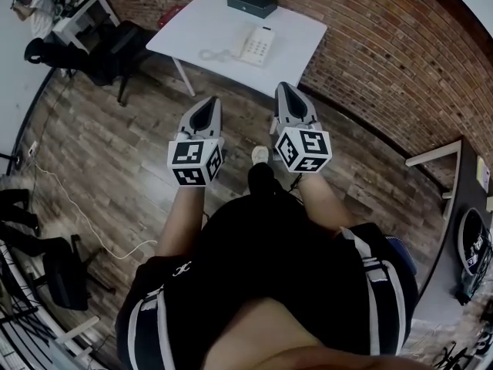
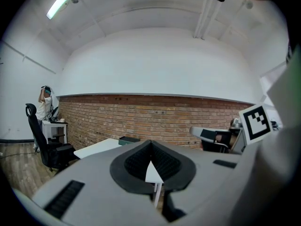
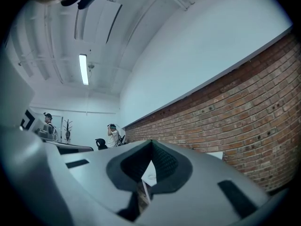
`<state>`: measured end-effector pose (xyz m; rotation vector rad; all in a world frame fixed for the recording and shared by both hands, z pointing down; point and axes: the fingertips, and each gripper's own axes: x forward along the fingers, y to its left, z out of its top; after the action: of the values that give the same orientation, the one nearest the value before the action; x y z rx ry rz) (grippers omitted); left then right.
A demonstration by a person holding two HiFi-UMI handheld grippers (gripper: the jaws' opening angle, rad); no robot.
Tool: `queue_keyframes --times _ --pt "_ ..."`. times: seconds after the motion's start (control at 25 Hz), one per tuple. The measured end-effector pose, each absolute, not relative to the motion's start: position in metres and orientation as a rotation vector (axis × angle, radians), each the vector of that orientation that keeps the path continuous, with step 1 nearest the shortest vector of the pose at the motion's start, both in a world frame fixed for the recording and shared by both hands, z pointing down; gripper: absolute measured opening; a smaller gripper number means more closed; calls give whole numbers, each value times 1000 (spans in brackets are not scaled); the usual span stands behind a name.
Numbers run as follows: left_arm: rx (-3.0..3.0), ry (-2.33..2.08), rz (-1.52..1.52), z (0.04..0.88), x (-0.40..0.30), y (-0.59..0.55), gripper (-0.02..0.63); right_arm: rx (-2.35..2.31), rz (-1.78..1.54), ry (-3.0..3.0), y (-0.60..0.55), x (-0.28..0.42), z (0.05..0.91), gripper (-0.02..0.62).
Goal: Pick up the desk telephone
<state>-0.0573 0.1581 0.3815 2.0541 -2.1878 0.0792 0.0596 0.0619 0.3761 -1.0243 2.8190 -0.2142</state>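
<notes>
A white desk telephone [image 1: 256,46] lies on a white table [image 1: 192,29] at the far end of the wooden floor, with its coiled cord [image 1: 212,54] to its left. Both grippers are held side by side in the air well short of the table and point toward it. My left gripper [image 1: 208,103] is shut with nothing in it, and so is my right gripper [image 1: 284,88]. In the left gripper view the closed jaws [image 2: 150,143] hide most of the table [image 2: 96,148]. The telephone does not show in either gripper view.
A dark box [image 1: 252,1] sits at the table's far edge. A black office chair [image 1: 115,48] stands left of the table, by another desk [image 1: 81,14] where a person [image 1: 35,6] stands. A brick wall [image 1: 385,60] runs behind. A cable [image 1: 77,206] crosses the floor.
</notes>
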Motion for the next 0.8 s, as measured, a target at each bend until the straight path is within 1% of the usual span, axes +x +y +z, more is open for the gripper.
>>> queue_keyframes --times 0.52,0.8 --pt "2051 -2157 117 395 -117 47 2 -1061 -285 2813 -49 5 394 -2" --pt "2011 -2100 80 401 -148 -25 2 -1080 -348 2830 -122 -21 404 -2"
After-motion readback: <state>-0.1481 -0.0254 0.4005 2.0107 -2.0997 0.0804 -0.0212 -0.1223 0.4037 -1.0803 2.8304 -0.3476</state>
